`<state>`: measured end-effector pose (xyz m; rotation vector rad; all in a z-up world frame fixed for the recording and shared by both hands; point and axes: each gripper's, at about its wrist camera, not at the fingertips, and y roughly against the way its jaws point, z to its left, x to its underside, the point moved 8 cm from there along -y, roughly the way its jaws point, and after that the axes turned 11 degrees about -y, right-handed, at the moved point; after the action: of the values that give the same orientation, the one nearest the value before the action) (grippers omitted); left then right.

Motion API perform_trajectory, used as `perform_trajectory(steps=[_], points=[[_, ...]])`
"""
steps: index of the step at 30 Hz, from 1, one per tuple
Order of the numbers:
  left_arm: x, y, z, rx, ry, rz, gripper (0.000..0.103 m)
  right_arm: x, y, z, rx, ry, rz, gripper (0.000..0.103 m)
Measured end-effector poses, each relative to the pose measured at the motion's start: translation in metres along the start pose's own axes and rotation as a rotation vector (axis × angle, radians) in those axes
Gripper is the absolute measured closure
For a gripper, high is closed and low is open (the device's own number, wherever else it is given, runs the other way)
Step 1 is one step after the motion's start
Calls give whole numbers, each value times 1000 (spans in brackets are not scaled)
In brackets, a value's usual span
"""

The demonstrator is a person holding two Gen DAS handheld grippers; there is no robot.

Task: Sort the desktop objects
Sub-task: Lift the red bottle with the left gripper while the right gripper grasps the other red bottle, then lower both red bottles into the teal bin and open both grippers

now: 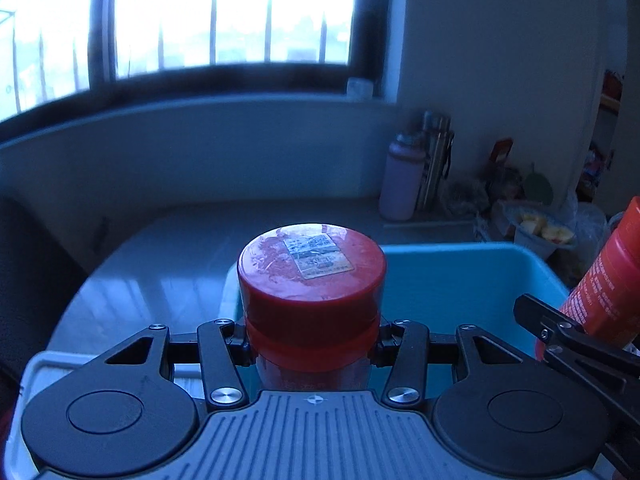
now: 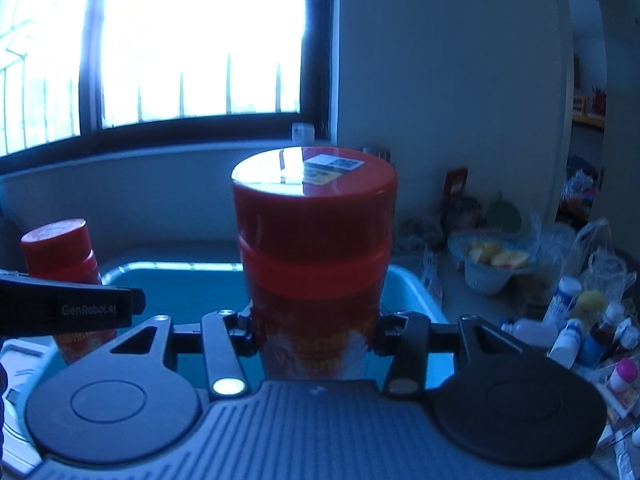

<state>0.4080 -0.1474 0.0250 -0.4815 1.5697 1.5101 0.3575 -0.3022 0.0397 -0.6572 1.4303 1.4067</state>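
Observation:
My left gripper (image 1: 312,346) is shut on a red-capped jar (image 1: 312,276), held upright over the near left part of a blue bin (image 1: 480,276). My right gripper (image 2: 314,334) is shut on a second red-capped jar (image 2: 314,240), also upright over the blue bin (image 2: 412,284). In the left wrist view the second jar (image 1: 604,280) and the right gripper's finger (image 1: 560,328) show at the right edge. In the right wrist view the first jar (image 2: 60,252) and the left gripper's finger (image 2: 80,308) show at the left.
The bin sits on a grey table (image 1: 160,264) under a window. A pink bottle (image 1: 400,176) and steel flasks (image 1: 436,160) stand behind it. A fruit basket (image 2: 492,264), plastic bags and several small bottles (image 2: 568,336) crowd the right side. A white tray (image 1: 52,364) lies near left.

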Motion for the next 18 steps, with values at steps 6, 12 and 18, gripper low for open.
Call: perform_trajectory(steps=[6,12,18], points=[[16,-40,-1,8,-3,146,53,18,-33,-6,30,-33,132,53],[12,-52,-12,8,-44,195,54,31,-46,-7,54,-52,238,53],[8,-56,-18,-9,-67,222,53,36,-51,-3,69,-21,326,54]])
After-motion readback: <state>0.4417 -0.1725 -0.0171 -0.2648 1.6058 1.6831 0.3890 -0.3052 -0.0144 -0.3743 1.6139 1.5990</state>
